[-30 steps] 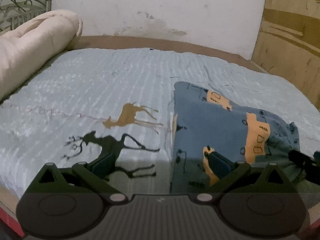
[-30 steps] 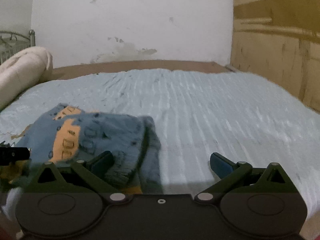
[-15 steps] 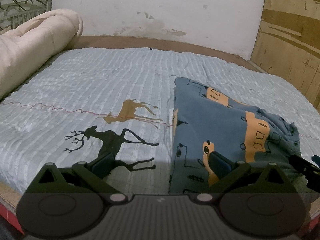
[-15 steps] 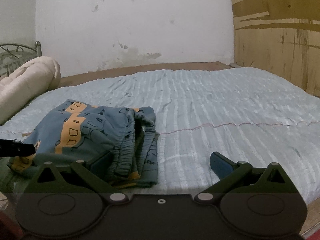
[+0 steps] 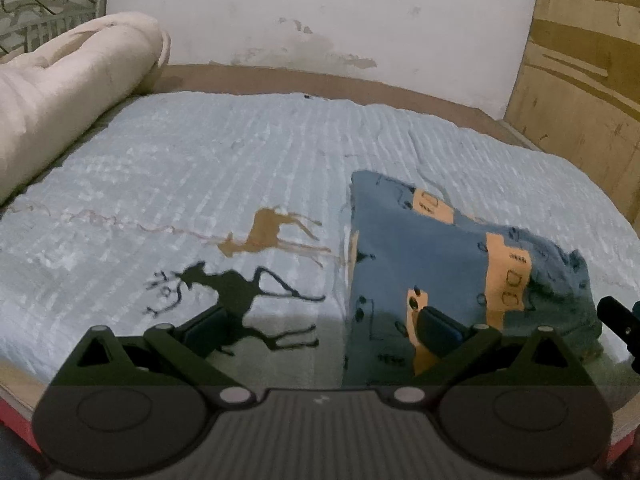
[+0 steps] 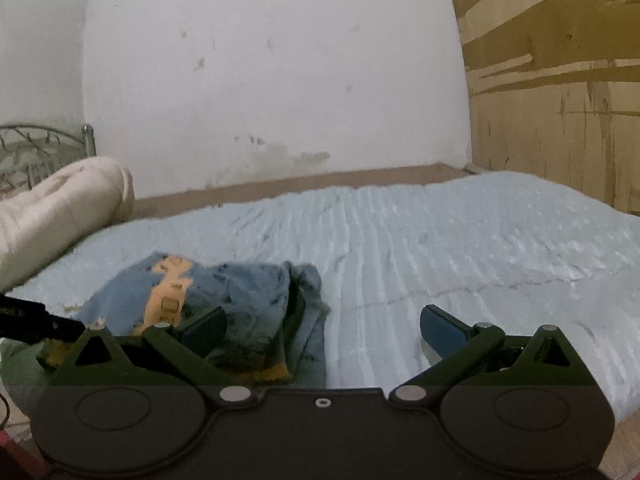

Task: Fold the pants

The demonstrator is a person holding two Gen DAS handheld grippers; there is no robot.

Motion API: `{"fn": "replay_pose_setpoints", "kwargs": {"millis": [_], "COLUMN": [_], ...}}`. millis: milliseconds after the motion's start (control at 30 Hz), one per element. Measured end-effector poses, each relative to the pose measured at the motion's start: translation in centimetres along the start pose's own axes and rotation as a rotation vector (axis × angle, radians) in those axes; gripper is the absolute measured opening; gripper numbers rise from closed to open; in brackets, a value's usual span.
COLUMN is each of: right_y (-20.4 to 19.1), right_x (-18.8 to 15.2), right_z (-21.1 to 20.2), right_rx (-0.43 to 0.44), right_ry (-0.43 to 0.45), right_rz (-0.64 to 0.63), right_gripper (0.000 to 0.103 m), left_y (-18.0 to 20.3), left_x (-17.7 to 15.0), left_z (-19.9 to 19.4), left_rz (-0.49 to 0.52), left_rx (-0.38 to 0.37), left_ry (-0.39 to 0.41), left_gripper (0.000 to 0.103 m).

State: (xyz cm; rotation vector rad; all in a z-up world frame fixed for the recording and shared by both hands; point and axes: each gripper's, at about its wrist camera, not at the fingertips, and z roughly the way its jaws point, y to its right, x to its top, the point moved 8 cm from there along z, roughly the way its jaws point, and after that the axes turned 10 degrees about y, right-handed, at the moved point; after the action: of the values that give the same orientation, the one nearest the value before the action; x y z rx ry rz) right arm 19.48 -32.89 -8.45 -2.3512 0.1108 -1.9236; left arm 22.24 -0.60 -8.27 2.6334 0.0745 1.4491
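Blue pants with orange patches lie folded in a compact stack near the bed's front edge, right of centre in the left wrist view. The right wrist view has the same pants at lower left, folded layers facing the camera. My left gripper hovers open over the sheet, its right finger in front of the pants' near edge. My right gripper is open too, with nothing between its fingers and its left finger in front of the stack.
A pale blue ribbed bedsheet with deer prints covers the bed. A rolled cream quilt lies along the left side by a metal headboard. A white wall stands behind and wooden panelling on the right.
Both grippers stayed open and empty while their cameras shifted; the right one dropped lower and tilted up, so the pants now sit lower in its view. The pants have not moved.
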Motion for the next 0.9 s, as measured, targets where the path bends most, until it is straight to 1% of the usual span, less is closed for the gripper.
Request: {"fn": "replay_pose_setpoints", "kwargs": {"millis": [133,200,267,333,400,467,533,633,800,833,900], "right_y": [-0.2,-0.5,-1.0,-1.2,-0.5,0.4,1.5,2.3,2.1,2.1,1.9], "right_x": [1.3,2.0,2.2,1.9,1.0,0.0,-0.6,-1.4,-1.4,-1.1,0.0], "right_z": [2.0,3.6,5.5,7.6,9.5,10.5,11.0,11.2,10.6,10.1,8.3], "right_rx": [0.027,0.062,0.074,0.052,-0.006,-0.022,-0.028,-0.026,-0.02,-0.019,-0.027], "right_ry": [-0.003,-0.027,-0.062,-0.098,-0.145,-0.183,-0.198,-0.193,-0.171,-0.159,-0.106], "right_rz": [-0.025,-0.039,-0.071,-0.128,-0.165,-0.133,-0.069,-0.012,-0.011,-0.003,0.001], "right_gripper": [0.102,0.102,0.102,0.102,0.102,0.102,0.102,0.102,0.102,0.102,0.102], "left_y": [0.8,1.7,2.5,2.9,2.9,2.5,2.2,2.0,1.9,1.8,1.7], "left_x": [1.8,2.7,3.1,2.8,1.9,1.2,0.7,0.5,0.8,0.8,1.0], "left_z": [0.7,1.5,2.9,4.4,5.5,6.0,6.2,6.2,5.3,4.9,3.9], "left_rz": [0.03,0.044,0.065,0.085,0.074,0.048,0.029,0.022,0.008,0.008,0.011], "left_rx": [0.005,-0.01,-0.013,0.013,0.022,0.013,0.004,0.001,0.004,0.002,0.008], "left_ry": [0.027,0.044,0.039,0.011,-0.026,-0.038,-0.033,-0.028,-0.04,-0.039,-0.024], "left_gripper": [0.102,0.102,0.102,0.102,0.102,0.102,0.103,0.103,0.102,0.102,0.102]}}
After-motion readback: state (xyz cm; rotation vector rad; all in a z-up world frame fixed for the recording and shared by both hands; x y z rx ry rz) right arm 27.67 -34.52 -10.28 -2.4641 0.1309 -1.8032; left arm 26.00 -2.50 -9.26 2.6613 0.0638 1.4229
